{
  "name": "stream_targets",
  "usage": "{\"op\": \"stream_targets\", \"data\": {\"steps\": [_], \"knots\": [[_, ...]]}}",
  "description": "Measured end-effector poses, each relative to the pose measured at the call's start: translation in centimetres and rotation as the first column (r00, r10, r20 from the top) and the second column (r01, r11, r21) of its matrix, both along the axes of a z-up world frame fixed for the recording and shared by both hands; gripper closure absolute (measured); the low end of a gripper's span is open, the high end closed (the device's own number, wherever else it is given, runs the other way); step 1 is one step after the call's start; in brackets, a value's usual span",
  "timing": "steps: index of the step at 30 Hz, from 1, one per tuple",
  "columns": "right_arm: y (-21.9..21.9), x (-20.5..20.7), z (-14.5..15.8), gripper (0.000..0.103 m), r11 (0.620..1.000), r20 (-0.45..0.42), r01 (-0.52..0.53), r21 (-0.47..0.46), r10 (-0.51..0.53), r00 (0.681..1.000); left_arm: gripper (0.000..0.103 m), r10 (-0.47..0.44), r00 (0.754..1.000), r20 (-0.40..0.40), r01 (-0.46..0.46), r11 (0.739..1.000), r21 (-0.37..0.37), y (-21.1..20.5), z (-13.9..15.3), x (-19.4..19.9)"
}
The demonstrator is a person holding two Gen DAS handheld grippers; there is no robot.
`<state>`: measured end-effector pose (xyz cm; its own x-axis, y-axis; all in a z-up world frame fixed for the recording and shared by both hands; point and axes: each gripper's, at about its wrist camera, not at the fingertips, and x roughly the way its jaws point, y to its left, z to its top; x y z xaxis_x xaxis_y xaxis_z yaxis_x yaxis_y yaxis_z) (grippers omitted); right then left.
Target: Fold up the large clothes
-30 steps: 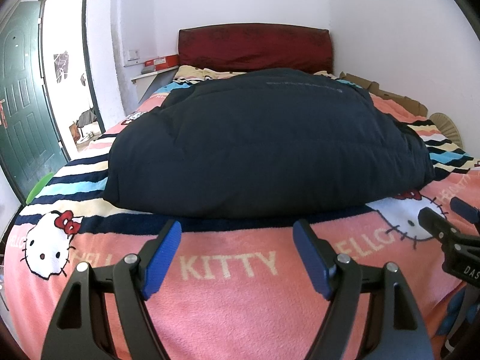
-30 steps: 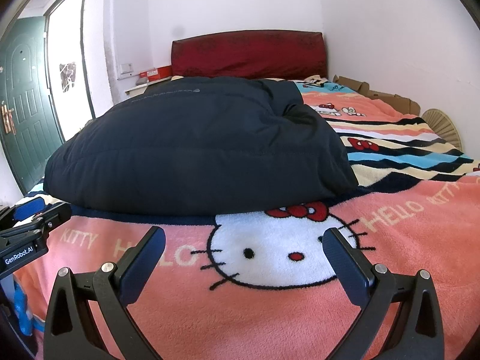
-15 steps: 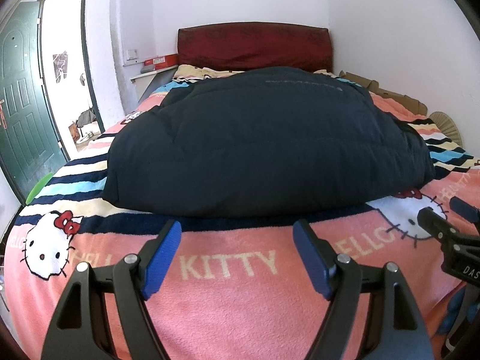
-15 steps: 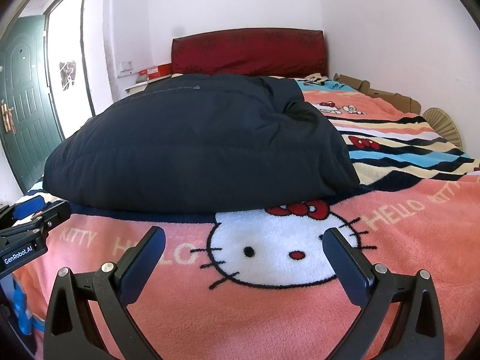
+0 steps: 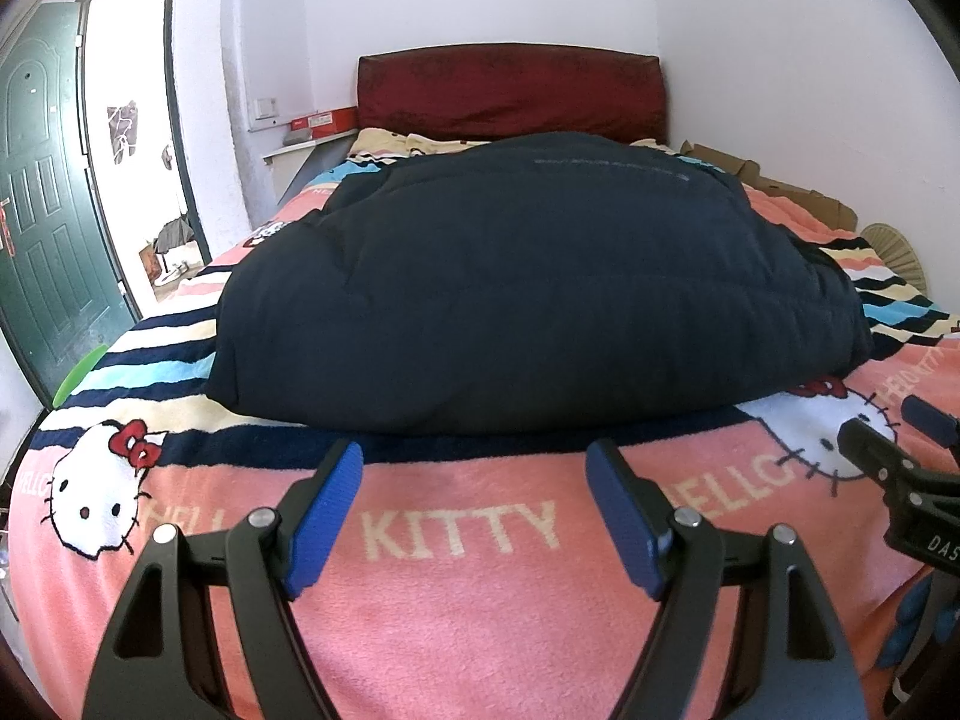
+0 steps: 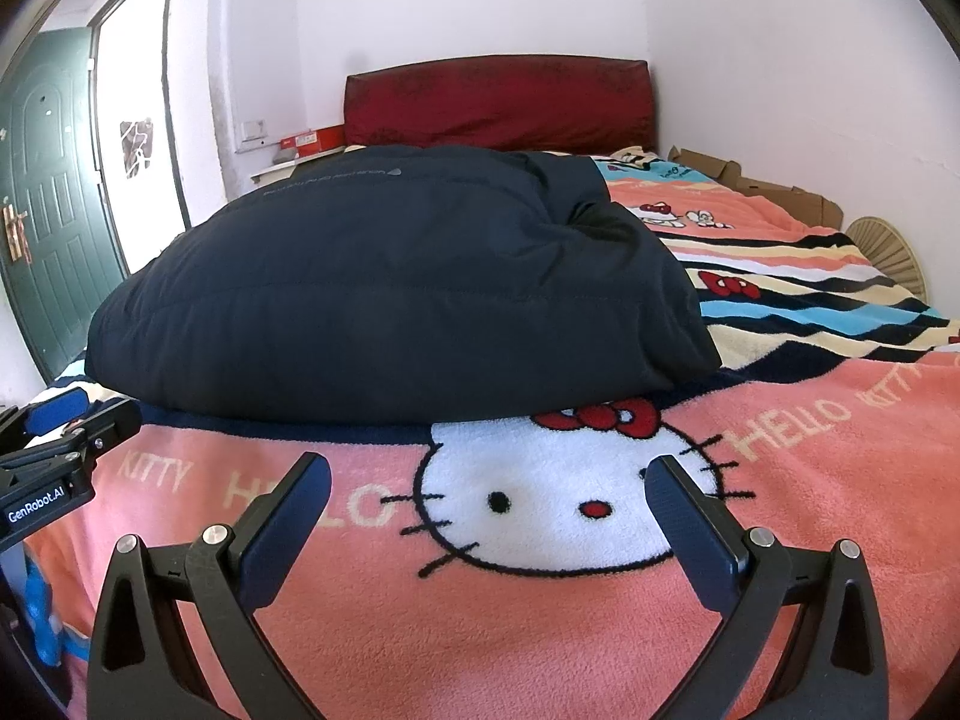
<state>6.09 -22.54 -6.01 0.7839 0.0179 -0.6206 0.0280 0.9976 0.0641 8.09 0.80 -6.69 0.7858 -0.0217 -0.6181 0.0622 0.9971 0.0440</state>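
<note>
Two grippers hover side by side above a pink blanket (image 5: pixel 456 618) printed "HELLO KITTY" on the bed. The left gripper (image 5: pixel 474 468) has its jaws spread wide, empty; the right gripper (image 6: pixel 489 474) likewise, holding nothing. Its neighbour's body reads "GenRobot.AI". The folded dark jacket (image 5: pixel 528 300) lies just beyond both, a faint unreadable line of print across its top.

bare pink blanket (image 5: pixel 480 630) lay open in front of both grippers. beyond it the puffy dark jacket (image 5: pixel 528 300) blocked the bed's middle; striped blanket stayed free either side, cardboard (image 6: pixel 774 186) lining the far wall.
</note>
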Motion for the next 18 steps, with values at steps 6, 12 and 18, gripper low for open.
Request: {"op": "stream_targets", "data": {"steps": [6,12,18], "knots": [[-0.04,0.05,0.01,0.000,1.000,-0.001,-0.001,-0.001,0.001,1.000,0.027,0.000,1.000,0.000,0.000,1.000,0.004,-0.06,-0.11,0.03],[-0.06,0.04,-0.10,0.000,1.000,-0.002,-0.001,-0.004,0.001,1.000,0.027,-0.003,1.000,-0.004,0.003,1.000,0.002,-0.06,-0.24,0.03],[-0.17,-0.02,-0.19,0.000,1.000,-0.003,0.000,-0.004,0.000,1.000,0.027,-0.002,1.000,0.004,0.002,1.000,0.004,-0.08,-0.14,-0.11]]}}
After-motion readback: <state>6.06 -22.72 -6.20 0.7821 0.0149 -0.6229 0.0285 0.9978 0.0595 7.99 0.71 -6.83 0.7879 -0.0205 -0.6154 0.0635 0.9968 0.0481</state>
